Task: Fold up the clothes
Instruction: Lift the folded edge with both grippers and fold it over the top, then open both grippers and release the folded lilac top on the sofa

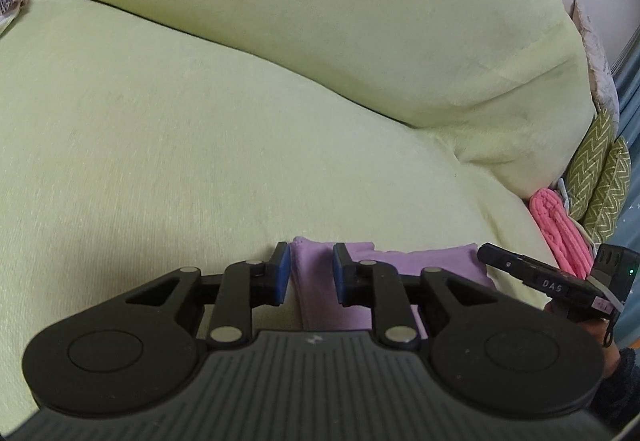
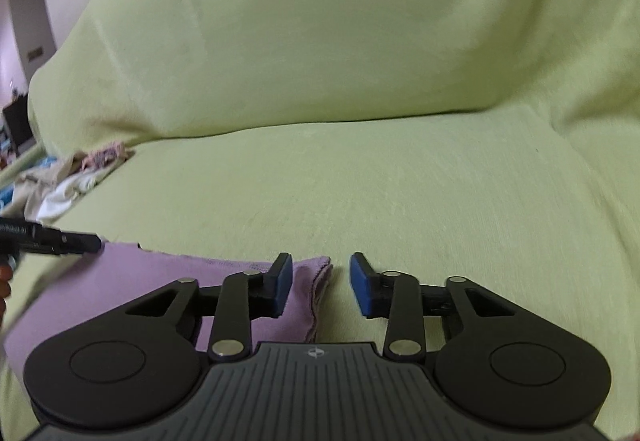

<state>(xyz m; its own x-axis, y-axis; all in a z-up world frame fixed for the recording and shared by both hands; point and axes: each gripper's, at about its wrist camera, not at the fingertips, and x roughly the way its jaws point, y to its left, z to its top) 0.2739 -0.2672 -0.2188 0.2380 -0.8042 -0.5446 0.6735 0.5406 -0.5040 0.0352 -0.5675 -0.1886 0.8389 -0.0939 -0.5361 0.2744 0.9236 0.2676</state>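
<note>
Both jaws stand parted, the left hand-held gripper [image 1: 311, 273] narrower than the right hand-held gripper [image 2: 320, 283].

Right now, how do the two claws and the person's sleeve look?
Both are alike: the left claw and the right claw have black linkage arms with silver rivets, blue pads on the fingertips, two round black discs and a grey ribbed plate with a small white mark. From the side, the right claw's body carries white letters "DAS" and a green light. A dark fuzzy sleeve shows at the edge.
</note>
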